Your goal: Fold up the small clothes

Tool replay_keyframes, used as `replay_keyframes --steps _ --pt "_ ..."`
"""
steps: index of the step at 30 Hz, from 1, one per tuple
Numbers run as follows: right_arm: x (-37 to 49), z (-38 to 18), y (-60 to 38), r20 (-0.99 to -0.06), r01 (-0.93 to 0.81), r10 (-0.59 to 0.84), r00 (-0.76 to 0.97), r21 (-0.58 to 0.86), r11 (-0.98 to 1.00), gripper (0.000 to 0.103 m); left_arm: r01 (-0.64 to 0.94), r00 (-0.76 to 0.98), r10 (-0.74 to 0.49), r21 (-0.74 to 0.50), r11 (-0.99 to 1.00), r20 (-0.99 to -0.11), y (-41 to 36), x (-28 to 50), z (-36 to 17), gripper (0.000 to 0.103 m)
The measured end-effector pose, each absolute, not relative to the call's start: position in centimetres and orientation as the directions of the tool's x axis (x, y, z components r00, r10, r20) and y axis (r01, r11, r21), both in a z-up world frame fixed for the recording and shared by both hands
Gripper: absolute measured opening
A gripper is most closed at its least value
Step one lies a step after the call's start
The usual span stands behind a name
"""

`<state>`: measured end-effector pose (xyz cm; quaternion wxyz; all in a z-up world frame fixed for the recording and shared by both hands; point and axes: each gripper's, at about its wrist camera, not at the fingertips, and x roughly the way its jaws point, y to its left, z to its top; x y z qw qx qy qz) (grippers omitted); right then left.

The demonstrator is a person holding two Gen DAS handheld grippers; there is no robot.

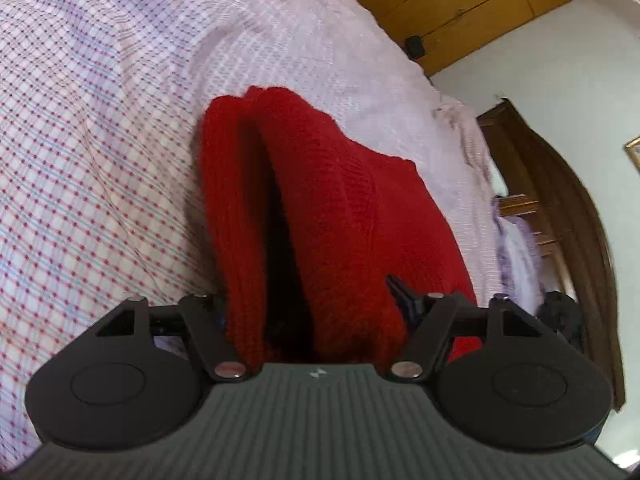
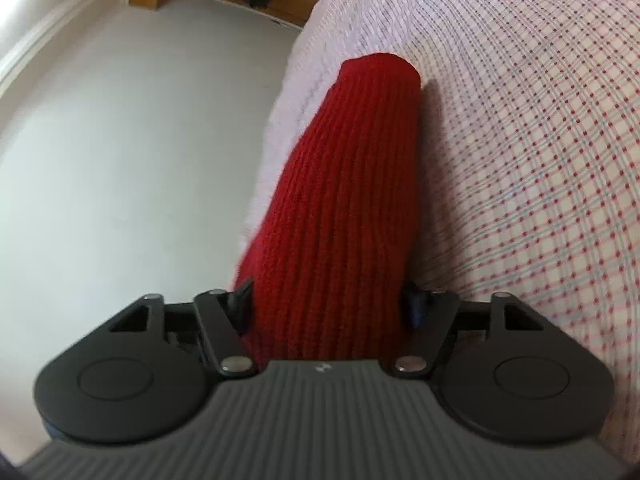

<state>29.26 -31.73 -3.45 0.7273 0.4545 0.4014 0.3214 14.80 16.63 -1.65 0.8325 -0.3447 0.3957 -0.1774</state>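
Left wrist view: the left gripper is clamped on a red knitted garment, whose bunched fabric fills the space between its black fingers. The garment runs lengthwise away from the camera, its long axis along the fingers, and forms two upright folds parted by a dark cleft. Its far end rests on a checked bedsheet. A wooden wardrobe and a dark headboard stand beyond the bed.

Right wrist view: the right gripper likewise grips the red knitted garment, held as a ribbed roll that points away from the camera, its ribs running along its length. The roll lies beside the checked bedsheet, near the bed's edge; grey floor is on the left.
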Motion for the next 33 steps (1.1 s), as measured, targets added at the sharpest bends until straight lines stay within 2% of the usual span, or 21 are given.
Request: replay_keyframes --steps 7,15,17,20,22,27,33 --pt "25.9 1.9 -33.4 -0.296 -0.172 0.838 0.459 0.895 0.411 0.067 0.086 0.608 -0.628 -0.746 0.660 -0.486 14.6 10.7 0.6 0.072" --pt "19.9 3.6 -36.9 -0.353 -0.157 0.833 0.427 0.878 0.453 0.067 0.138 0.586 -0.647 -0.727 0.673 -0.488 10.5 4.0 1.3 0.072" --pt "18.5 3.5 -37.6 -0.388 -0.160 0.809 0.441 0.853 0.496 0.067 0.153 0.591 -0.617 -0.679 0.718 -0.520 9.7 3.0 1.2 0.072" --pt "17.3 2.6 -37.0 -0.513 -0.180 0.713 0.478 0.737 0.651 0.068 0.144 0.618 -0.498 -0.535 0.833 -0.609 8.5 1.8 0.9 0.072" --pt "17.1 1.4 -36.1 -0.563 -0.206 0.665 0.491 0.667 0.716 0.070 0.161 0.631 -0.443 -0.451 0.878 -0.637 7.8 1.7 0.1 0.074" --pt "16.2 0.9 -35.7 -0.550 -0.198 0.650 0.524 0.663 0.722 0.072 0.128 0.646 -0.409 -0.438 0.890 -0.644 7.5 0.3 0.5 0.074" --pt "12.4 5.0 -36.3 -0.583 -0.213 0.577 0.572 0.574 0.791 0.070 0.141 0.688 -0.293 -0.274 0.951 -0.664 5.9 -1.5 3.4 0.074"
